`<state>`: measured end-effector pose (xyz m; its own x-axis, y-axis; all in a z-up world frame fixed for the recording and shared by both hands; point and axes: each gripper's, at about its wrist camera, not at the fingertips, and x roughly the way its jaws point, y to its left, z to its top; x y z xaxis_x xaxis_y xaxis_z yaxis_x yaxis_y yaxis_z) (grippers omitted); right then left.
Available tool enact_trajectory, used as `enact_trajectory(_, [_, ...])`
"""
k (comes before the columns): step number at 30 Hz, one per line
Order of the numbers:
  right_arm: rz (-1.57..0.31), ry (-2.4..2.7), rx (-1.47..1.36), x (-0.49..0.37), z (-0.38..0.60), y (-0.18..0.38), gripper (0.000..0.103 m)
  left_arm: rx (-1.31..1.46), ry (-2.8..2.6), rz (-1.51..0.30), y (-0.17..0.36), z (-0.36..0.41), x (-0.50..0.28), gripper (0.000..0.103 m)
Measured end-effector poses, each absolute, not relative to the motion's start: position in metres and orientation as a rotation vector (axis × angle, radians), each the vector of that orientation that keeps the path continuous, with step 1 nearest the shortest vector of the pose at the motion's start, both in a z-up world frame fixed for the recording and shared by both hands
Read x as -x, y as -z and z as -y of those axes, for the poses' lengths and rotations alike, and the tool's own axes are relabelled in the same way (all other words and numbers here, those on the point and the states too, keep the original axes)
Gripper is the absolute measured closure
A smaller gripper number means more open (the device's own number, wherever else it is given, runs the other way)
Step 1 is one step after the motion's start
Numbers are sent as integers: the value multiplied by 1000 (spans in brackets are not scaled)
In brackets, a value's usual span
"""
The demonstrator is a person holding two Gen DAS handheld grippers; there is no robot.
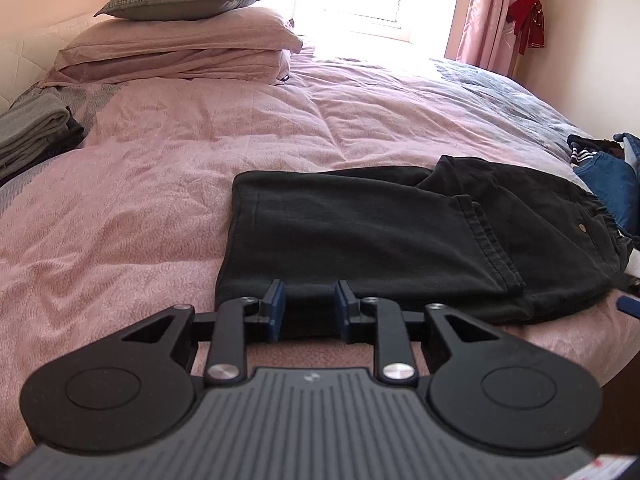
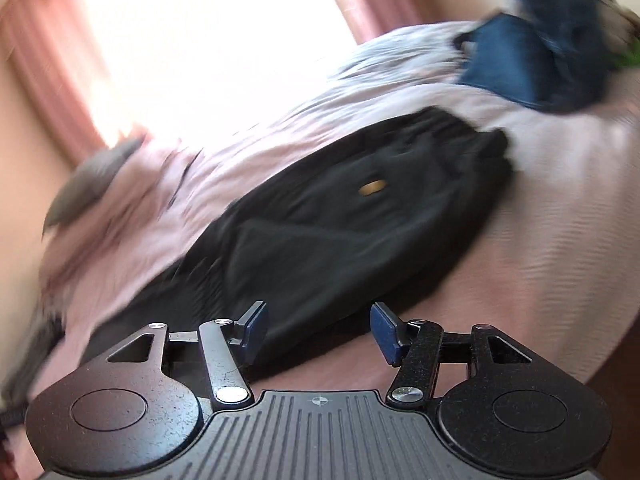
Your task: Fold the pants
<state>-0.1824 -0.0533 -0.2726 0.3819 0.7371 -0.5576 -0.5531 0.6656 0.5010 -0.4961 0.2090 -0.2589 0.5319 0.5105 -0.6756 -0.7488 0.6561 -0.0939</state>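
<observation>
**Grippers apart above half-folded black pants**

Left gripper (image 1: 310, 306) sits at the near edge of the black pants (image 1: 380, 236), its blue pads (image 1: 276, 300) narrowly parted with a gap between them; dark cloth lies just beyond the tips, but nothing is seen pinched, so it reads as released. Right gripper (image 2: 320, 330) stands with jaws wide apart and empty, its near-right pad (image 2: 386, 330) over bare bedspread and the other over the garment's near edge; this view is smeared and tilted.

Outward from the claws, the pants lie near the front edge of the pink bedspread (image 1: 160, 160), doubled over on themselves: a clean fold edge at the left, hems and a waistband with a small brass button (image 1: 585, 230) stacked at the right. Farther out, a blue denim heap (image 1: 612, 184) lies at the far right, folded grey clothes (image 1: 32, 136) at the far left, and pillows (image 1: 180, 40) by the window.

Judged step: one lengthwise-to-half fold appears laid and let go. The next move likely calls for both claws to take the two corners of one short end, lift evenly, and carry it across, keeping the layered hems from slipping apart.
</observation>
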Motion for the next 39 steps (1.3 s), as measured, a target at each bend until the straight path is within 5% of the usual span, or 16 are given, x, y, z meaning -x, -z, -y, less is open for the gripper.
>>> enact_trajectory(11, [-948,-694,-811,72,120,319,46,425,-788,-649,268,-225,490,81])
enact_trajectory(35, [-918,-814,-815,60,101,319,48,415,-772,-653,287,-241,479,79])
enact_trajectory(39, [-945,-747,-826,60,104,343,56,432,-759,-644,285,-244,482,79])
